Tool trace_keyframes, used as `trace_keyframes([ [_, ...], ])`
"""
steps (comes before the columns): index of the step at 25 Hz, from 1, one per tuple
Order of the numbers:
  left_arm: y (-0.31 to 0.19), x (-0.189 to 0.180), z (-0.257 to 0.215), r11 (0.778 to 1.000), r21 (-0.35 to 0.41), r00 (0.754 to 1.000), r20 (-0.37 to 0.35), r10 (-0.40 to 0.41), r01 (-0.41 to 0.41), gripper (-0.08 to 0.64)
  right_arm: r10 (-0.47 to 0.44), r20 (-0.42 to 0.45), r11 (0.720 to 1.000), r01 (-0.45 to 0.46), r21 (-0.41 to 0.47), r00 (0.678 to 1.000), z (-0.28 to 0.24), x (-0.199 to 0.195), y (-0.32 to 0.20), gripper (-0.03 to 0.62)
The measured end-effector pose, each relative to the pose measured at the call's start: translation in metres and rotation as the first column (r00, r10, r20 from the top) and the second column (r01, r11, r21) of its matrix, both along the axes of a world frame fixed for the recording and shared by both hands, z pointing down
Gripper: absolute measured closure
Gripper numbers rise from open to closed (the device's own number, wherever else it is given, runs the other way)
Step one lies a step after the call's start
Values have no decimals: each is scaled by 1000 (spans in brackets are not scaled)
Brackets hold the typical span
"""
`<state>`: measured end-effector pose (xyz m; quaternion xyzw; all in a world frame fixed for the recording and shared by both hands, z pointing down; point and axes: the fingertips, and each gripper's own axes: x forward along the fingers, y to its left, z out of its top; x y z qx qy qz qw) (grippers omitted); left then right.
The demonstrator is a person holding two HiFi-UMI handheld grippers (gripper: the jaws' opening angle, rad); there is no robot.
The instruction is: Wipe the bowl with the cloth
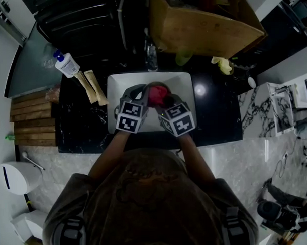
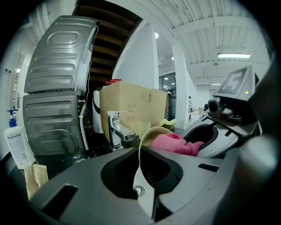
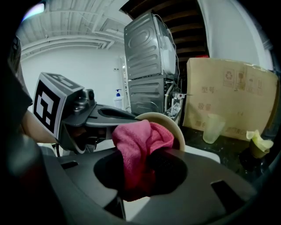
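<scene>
Bowl (image 2: 153, 132) was held on edge by its rim in the left claw (image 2: 141, 173), mouth turned toward the right claw (image 3: 138, 180), where the pink cloth (image 3: 134, 140) was clamped and pressed into it, above a sink (image 1: 119, 88).

Cardboard box (image 1: 205, 22) at 1 o'clock; pump bottle (image 1: 67, 64) at 10 o'clock; faucet (image 2: 116, 128) at 12, behind white sink (image 1: 185, 85).

The cloth (image 3: 136, 143) is bright pink against the cream bowl (image 3: 177, 131). The left gripper (image 2: 147, 160) and right gripper (image 3: 141, 167) are matt grey, their cubes patterned in black-and-white squares. The sink (image 1: 117, 85) is white, the surface (image 1: 216, 117) glossy black with faint pale flecks. The cardboard box (image 1: 200, 27) at the sink's 12 o'clock is brown.
</scene>
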<state>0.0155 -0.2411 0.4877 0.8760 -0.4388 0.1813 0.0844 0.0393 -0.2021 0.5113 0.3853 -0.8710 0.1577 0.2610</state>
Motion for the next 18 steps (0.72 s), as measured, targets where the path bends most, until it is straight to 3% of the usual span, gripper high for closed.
trace_keyframes([
  [7,2,8,2,999,-21,999,28,42,-42,538,16,-23,998,-15,53,1000,-16,9,-12,483],
  [18,-2,6,-10,999,31,1000,18,19,-20,531,112,-47,987,-105,122,993,-22,25,-28,483],
])
